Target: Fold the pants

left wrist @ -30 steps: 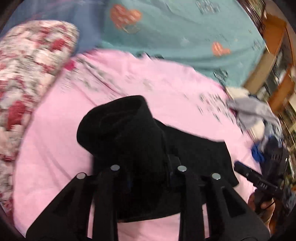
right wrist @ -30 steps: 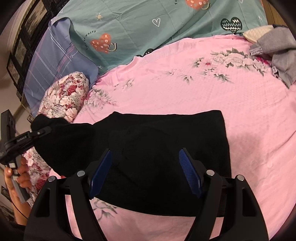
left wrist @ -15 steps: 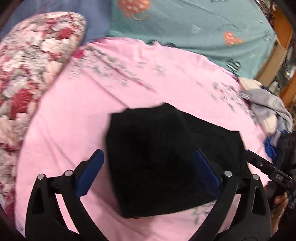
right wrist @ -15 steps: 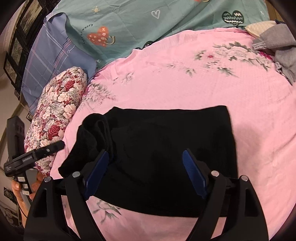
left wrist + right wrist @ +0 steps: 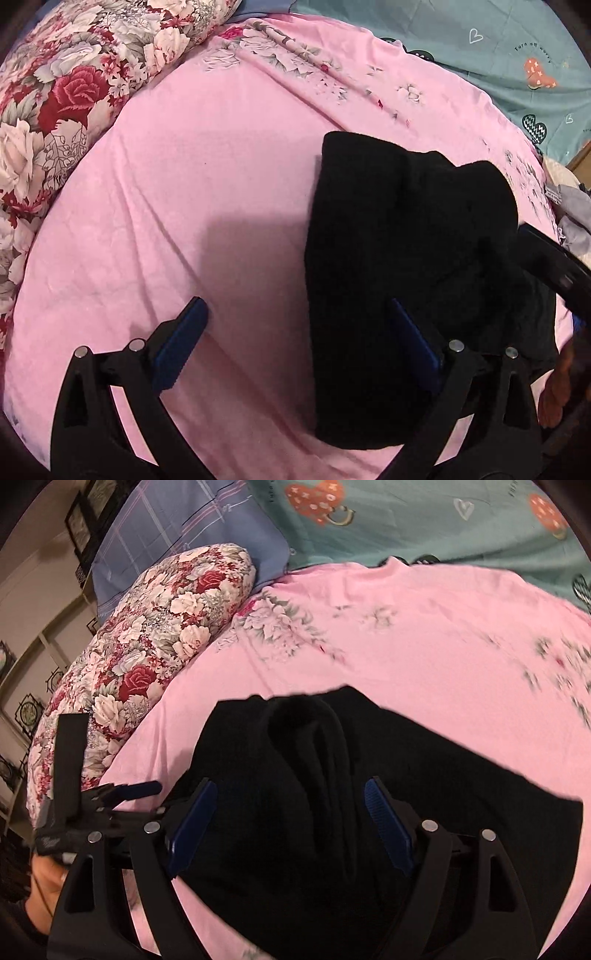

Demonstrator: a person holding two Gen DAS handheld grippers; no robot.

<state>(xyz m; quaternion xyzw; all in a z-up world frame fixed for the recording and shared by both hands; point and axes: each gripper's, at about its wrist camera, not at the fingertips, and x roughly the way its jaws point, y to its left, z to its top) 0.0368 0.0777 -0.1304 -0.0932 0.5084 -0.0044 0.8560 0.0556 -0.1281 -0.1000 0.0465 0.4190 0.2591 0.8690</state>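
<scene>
Pants (image 5: 406,266), black and partly folded into a thick bundle, lie on the pink flowered sheet (image 5: 184,184) of the bed, with one rolled fold humped up along the middle in the right wrist view. One floral bolster (image 5: 66,92) runs along the left edge of the sheet, well apart from the pants; behind it sits one blue plaid pillow (image 5: 177,528), and one teal cover with heart prints (image 5: 424,520) stretches across the far side. A small heap of grey and pale clothes (image 5: 570,210) lies at the right edge of the left wrist view, near the pants but not touching them. The left gripper (image 5: 295,350) hangs over the sheet, its fingers spread wide and released, the right finger (image 5: 413,347) above the pants' edge, the left one over bare sheet. The right gripper (image 5: 288,830) is over the bundle, fingers apart and holding nothing. Nothing lies on top of the pants.
</scene>
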